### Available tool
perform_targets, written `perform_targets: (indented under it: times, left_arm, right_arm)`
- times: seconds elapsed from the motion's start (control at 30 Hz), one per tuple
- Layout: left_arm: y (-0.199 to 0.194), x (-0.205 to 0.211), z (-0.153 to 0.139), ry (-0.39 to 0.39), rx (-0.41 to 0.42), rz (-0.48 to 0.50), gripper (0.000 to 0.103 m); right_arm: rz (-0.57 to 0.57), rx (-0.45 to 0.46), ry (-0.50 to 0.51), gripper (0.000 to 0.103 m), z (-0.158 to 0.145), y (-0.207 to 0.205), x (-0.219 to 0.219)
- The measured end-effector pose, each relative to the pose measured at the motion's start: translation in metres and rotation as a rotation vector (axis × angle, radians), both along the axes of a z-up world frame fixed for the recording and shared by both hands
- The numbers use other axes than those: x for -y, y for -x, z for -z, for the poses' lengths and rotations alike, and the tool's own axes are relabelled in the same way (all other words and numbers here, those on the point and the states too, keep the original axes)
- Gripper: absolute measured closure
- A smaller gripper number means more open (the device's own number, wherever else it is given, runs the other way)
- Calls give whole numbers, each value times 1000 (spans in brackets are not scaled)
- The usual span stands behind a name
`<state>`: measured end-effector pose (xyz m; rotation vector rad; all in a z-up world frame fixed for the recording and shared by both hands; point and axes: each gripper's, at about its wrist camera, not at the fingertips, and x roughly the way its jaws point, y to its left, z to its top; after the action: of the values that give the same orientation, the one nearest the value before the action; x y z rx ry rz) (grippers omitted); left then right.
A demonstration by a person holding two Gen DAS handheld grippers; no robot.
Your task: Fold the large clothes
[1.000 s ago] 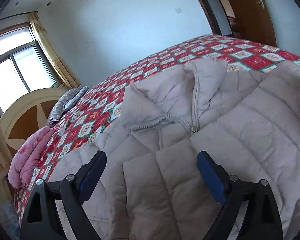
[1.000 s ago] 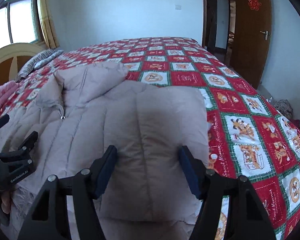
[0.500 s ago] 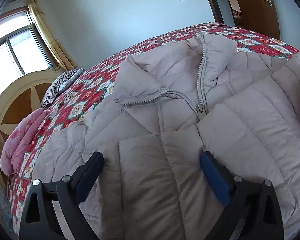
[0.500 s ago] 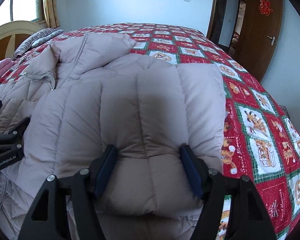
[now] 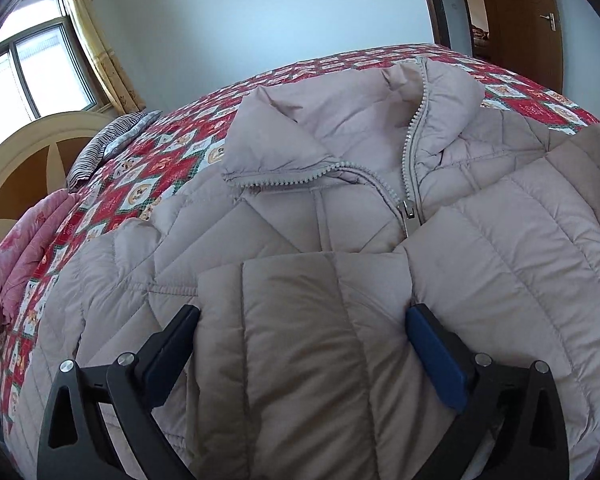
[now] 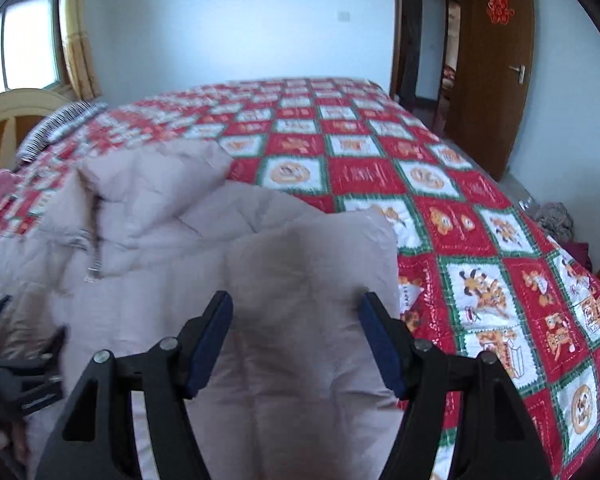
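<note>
A large beige quilted puffer jacket (image 5: 380, 184) lies front up on the bed, collar away from me, zip partly open. It also shows in the right wrist view (image 6: 204, 248). My left gripper (image 5: 300, 332) is open, its fingers spread either side of a folded-over sleeve panel (image 5: 300, 312) on the jacket's chest. My right gripper (image 6: 296, 328) is open above the jacket's right folded edge (image 6: 332, 248). The left gripper also shows at the left edge of the right wrist view (image 6: 20, 360).
The bed carries a red, white and green patterned quilt (image 6: 440, 184). A striped pillow (image 5: 108, 144) and pink bedding (image 5: 24, 248) lie by the curved wooden headboard (image 5: 28, 152). A window (image 5: 32, 72) is at left; a wooden door (image 6: 496, 64) at right.
The left gripper moved closer and lower over the jacket's chest. The right gripper dipped toward the jacket, then lifted and drew back; its view is now motion-blurred. Both jaws stayed open.
</note>
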<state>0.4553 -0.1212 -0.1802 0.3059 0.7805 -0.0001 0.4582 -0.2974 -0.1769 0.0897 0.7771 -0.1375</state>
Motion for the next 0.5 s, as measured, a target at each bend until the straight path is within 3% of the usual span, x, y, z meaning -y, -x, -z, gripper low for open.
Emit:
perform_targets:
  times: [0.1, 0.27, 0.4, 0.5]
  left_arm:
    - [0, 0, 0, -1, 2, 0, 1]
    - [-3, 0, 1, 8, -4, -1, 1]
    - [-3, -1, 1, 14, -5, -2, 1]
    - [-3, -2, 1, 14, -5, -2, 1]
  right_arm:
    - [-13, -80, -5, 34, 24, -15, 2]
    - [-13, -96, 5, 33, 31, -19, 3]
    - [14, -70, 56, 35, 6, 1, -8]
    - [-35, -27, 42, 32, -18, 25, -31]
